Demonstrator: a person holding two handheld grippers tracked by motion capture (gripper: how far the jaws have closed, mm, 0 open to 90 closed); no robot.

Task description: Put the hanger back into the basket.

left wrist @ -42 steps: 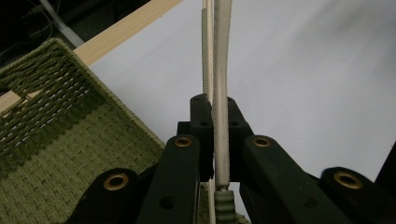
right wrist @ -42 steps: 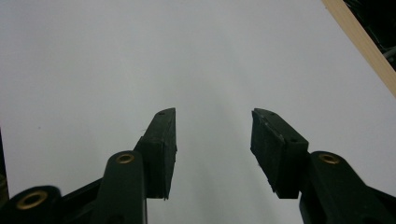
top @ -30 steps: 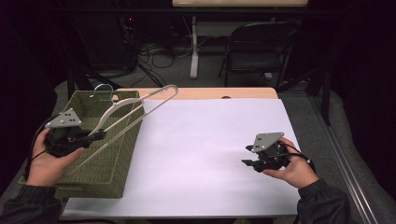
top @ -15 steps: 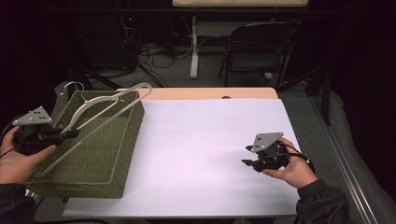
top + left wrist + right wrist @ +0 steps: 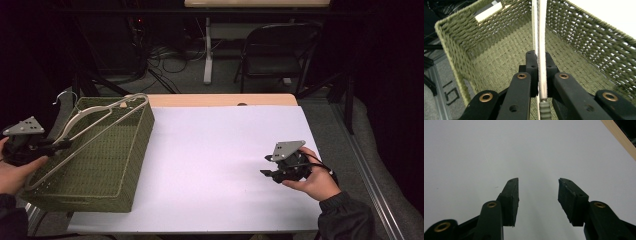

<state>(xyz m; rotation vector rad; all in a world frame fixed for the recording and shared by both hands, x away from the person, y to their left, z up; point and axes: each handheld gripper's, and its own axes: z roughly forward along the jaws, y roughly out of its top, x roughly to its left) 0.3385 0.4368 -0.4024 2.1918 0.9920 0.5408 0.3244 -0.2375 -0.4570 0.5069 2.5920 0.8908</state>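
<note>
Progress looks like roughly the midpoint of putting a cream-white, thin-framed clothes hanger (image 5: 85, 131) into the olive-green woven rectangular basket (image 5: 131, 165) that sits at the left end of the white-covered tabletop (image 5: 220, 150). The left gripper (image 5: 56, 146) has its jaws clamped tight on one bar of the hanger, which in the left gripper view (image 5: 541, 50) runs straight up between the pads and out over the basket's woven floor. From the high view the hanger lies slanted across the basket's opening, its far end resting on or just above the far rim, its near end lifted at the jaws beside the left wall; it is not yet lying down inside. What seems left is lowering it so it settles within the walls, then letting go. The right gripper (image 5: 267, 171) rests on the tabletop well apart from the basket, its jaws wide and holding nothing.
</note>
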